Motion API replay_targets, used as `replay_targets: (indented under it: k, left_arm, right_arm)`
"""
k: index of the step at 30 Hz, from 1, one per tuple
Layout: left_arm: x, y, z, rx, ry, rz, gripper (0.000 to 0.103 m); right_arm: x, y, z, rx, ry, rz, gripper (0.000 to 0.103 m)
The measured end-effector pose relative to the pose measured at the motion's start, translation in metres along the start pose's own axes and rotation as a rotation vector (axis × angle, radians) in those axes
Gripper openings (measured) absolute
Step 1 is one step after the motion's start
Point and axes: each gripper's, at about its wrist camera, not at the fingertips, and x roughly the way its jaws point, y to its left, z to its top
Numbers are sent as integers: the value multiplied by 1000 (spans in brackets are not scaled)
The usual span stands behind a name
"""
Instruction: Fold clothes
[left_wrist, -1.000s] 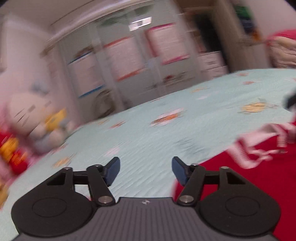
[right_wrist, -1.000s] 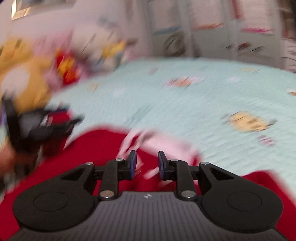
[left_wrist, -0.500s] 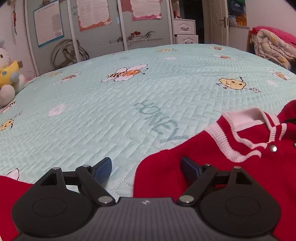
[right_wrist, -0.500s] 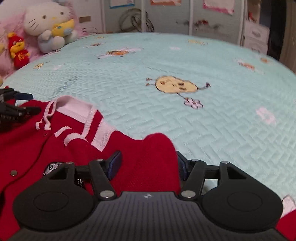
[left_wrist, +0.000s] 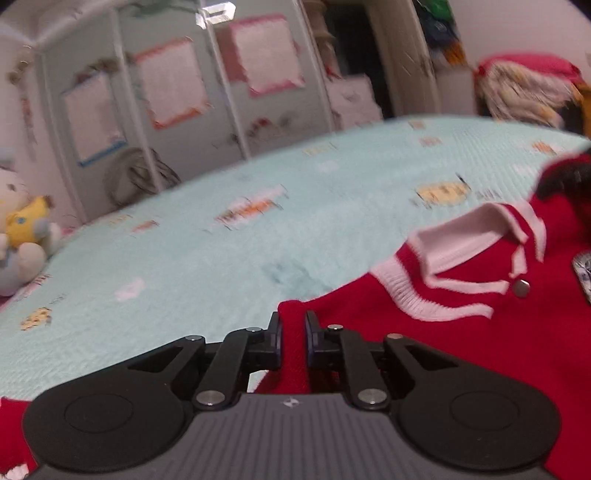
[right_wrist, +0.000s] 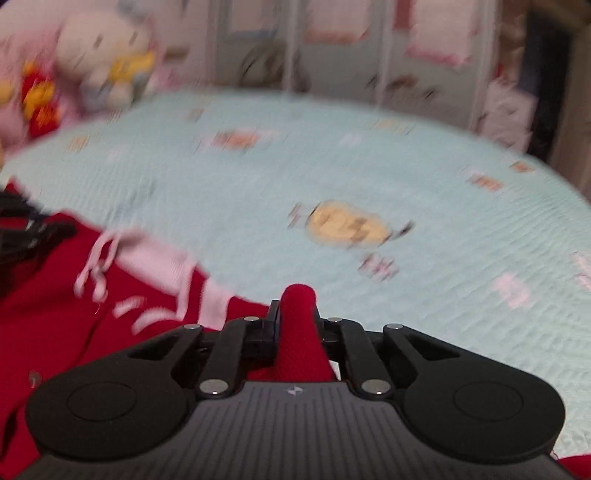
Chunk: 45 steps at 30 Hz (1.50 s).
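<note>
Left claw (left_wrist: 293, 334) just clamped shut, pinching a fold of red knit cardigan with white-striped collar (left_wrist: 461, 295). Right claw (right_wrist: 298, 325) likewise just closed, gripping a bunched red shoulder fold. Cardigan spread on pale mint quilted bedspread with cartoon bees (left_wrist: 221, 258), collar between both claws. Frames motion-blurred.

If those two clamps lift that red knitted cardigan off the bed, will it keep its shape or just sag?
Probably sag: the red cardigan is soft knit, already bunched into a fold where the left gripper pinches it, and likewise at the right gripper. It looks thick, so it should hang heavily between them, and its fuzzy surface seems unlikely to slip.
</note>
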Motion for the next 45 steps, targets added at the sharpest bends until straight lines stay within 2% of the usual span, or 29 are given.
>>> replay_targets:
  k: [1,3,4,5,6,7,9,10,12,15,17,19,20,23,26,28,30,33,37,38,39,40,41,43,44,45]
  left_arm:
    - [3,-3,-4,19,1,9,15]
    - [23,-14,-16,77,99,14,20]
    - [25,-16,-16,93,91,27,25]
    - [25,-17,-13,99,88,49,44]
    - [27,-16,-10,94,94,79,55]
    - [27,-13,-10,77,98,104,66]
    - [20,-1,-10,15,81,95,69]
    - [15,3,-9,-15,71,107,69]
    - [-3,7,-5,-57,26,170,71]
    - [-23,-11,3,-23,-15,323,70]
    - [-37,-19,5,1,-57,331,74]
    - [-42,-28,3,42,-68,358,85]
    - [-41,-27,1,50,-41,352,84]
    - [-49,-19,-11,4,15,244,78]
    - [-69,-20,-24,-24,34,142,77]
    - [-89,-28,-30,-26,53,88,75]
    - [-107,-45,-35,-7,60,28,75]
    - [-135,-63,-44,-25,77,-8,75]
    - [-154,-80,-52,15,61,-79,76]
    - [-152,-84,-59,49,79,-82,78]
    - [-144,-83,-67,39,107,-69,79]
    - [-137,-81,-75,23,135,-55,86]
    - [-136,-74,-77,-29,134,-50,91]
    - [-131,-64,-73,-78,167,-64,94]
    - [-130,-61,-72,-96,180,-53,94]
    - [-132,-59,-71,-109,193,-27,93]
  right_arm:
    - [0,-1,-4,12,-21,-22,11]
    - [15,-1,-20,34,-4,-59,14]
    - [20,-5,-24,62,2,-63,18]
    - [21,-13,-25,111,5,-52,22]
    - [21,-20,-27,161,8,-41,31]
    - [22,-28,-28,210,11,-30,49]
    - [20,-45,-30,310,27,11,51]
    - [13,-48,-30,336,5,13,51]
    - [-12,-40,-26,297,-101,-31,51]
    - [-42,-5,-19,105,-218,-71,51]
    - [-48,18,-18,37,-210,-27,50]
    - [-50,37,-20,9,-179,29,47]
    - [-55,40,-25,32,-185,26,47]
    - [-84,25,-46,190,-254,-24,49]
    - [-126,-15,-80,374,-305,-121,50]
    - [-150,-37,-109,428,-289,-174,50]
    - [-162,-49,-133,491,-234,-155,51]
    - [-179,-49,-162,615,-183,-1,51]
    - [-205,-5,-162,553,-204,144,51]
    - [-209,5,-160,544,-203,187,51]
    - [-212,13,-158,543,-194,234,51]
    - [-212,19,-156,541,-172,265,51]
    - [-209,24,-156,533,-135,250,51]
    - [-199,28,-164,518,-56,154,49]
    - [-195,27,-169,517,-34,113,36]
    - [-197,27,-172,519,-28,85,34]
